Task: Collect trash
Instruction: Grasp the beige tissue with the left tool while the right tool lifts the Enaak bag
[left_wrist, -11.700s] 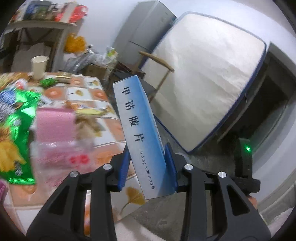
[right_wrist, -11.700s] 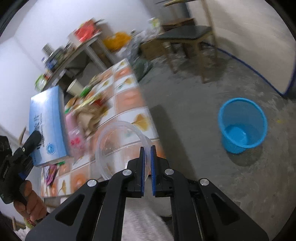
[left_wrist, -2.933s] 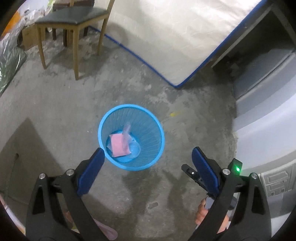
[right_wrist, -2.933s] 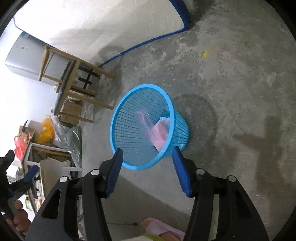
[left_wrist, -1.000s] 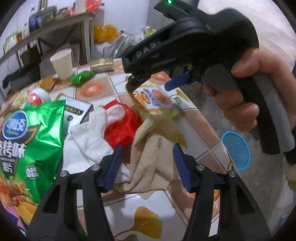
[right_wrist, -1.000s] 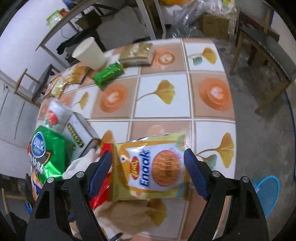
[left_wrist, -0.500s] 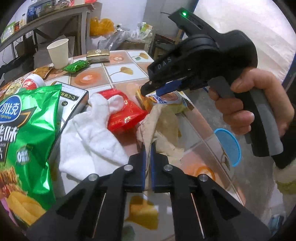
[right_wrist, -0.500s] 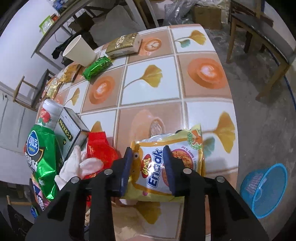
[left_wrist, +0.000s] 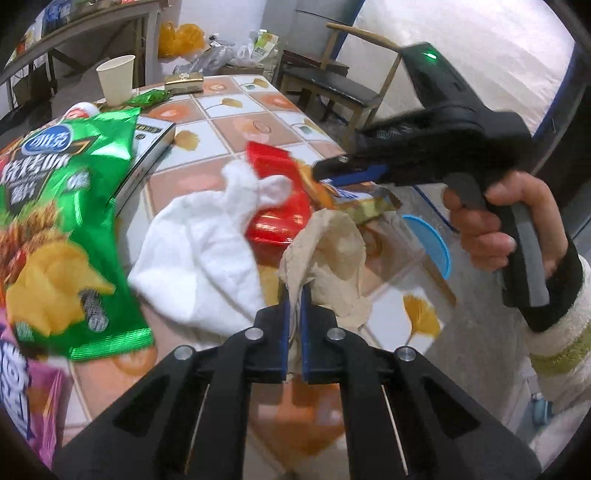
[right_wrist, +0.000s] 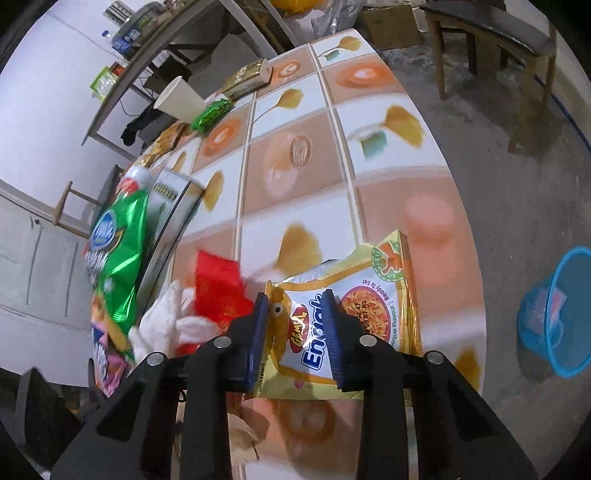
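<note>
"Enaak", "Ready to Eat", yellow snack packet (right_wrist: 369, 314)

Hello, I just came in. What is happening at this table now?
A person clears trash from a tiled table with two handheld grippers. The left gripper is shut on a crumpled beige tissue. The right gripper has just been closing and grips a yellow snack packet. A green chip bag, a white cloth, a red wrapper and a paper cup lie on the table. A blue basket stands on the floor beside it.
</note>
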